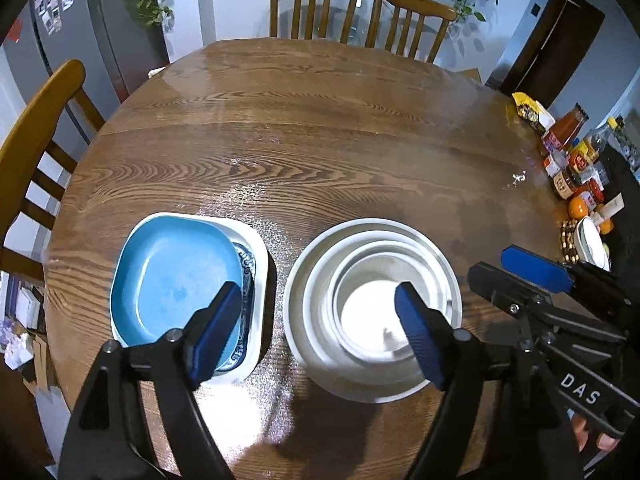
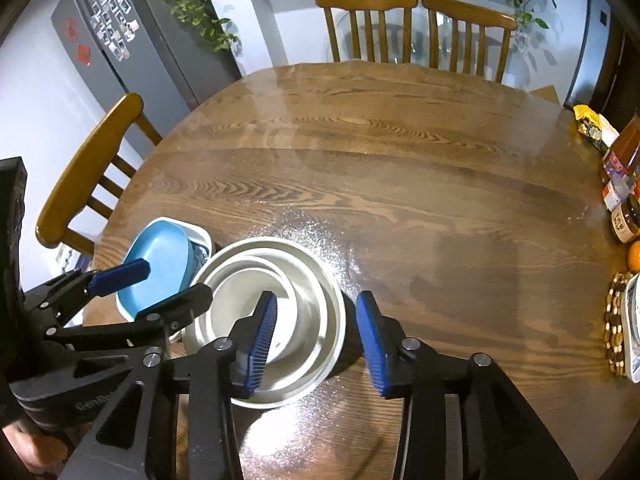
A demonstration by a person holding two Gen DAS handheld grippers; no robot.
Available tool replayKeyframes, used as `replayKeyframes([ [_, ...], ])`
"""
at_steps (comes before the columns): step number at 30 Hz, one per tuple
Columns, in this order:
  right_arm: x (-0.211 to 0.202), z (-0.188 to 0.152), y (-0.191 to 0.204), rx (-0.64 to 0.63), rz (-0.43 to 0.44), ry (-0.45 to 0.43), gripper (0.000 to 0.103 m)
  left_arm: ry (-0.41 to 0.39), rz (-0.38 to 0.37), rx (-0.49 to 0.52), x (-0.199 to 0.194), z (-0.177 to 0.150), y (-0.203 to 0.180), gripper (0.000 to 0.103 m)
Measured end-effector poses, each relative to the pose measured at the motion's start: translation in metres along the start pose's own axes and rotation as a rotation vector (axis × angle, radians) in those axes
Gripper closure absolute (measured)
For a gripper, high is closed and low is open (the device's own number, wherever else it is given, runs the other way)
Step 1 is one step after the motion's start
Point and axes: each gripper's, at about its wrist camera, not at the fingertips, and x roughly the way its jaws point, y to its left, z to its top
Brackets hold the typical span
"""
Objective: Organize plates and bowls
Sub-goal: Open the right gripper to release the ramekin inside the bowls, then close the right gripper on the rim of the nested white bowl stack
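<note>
Left wrist view: left claw (image 1: 320, 334) spread wide, empty, angled steeply down above the gap between two stacks on the round wooden bench (image 1: 304, 136). Square blue plate (image 1: 172, 280) topped a patterned plate and a white square dish; nested white round bowls (image 1: 372, 304) stood just beside. Sorting looked complete; best lift straight up, clear of rims.

Right wrist view: right claw (image 2: 316, 344) partly spread, pinching nothing, tilted down over the bowls' near right rim. Withdraw without nudging the stack.

Wooden chairs (image 1: 316, 4), fridge (image 2: 120, 36), condiment jars (image 1: 572, 156)
</note>
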Motion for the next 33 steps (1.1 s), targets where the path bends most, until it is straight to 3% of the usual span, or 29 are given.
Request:
replayKeyframes([
  [2, -0.002, -0.001, 0.001, -0.007, -0.003, -0.007, 0.060, -0.006, -0.005, -0.010, -0.003, -0.001, 0.002, 0.016],
  [6, -0.004, -0.003, 0.002, -0.017, 0.001, -0.011, 0.060, -0.012, -0.001, -0.024, -0.009, -0.003, 0.006, 0.013],
  [8, -0.005, -0.005, 0.002, -0.020, 0.002, -0.010, 0.060, -0.013, 0.004, -0.035, -0.010, -0.005, 0.009, 0.006],
  [33, -0.003, -0.011, -0.004, -0.038, 0.029, 0.018, 0.060, 0.055, -0.017, -0.148, -0.004, -0.032, 0.030, 0.006],
])
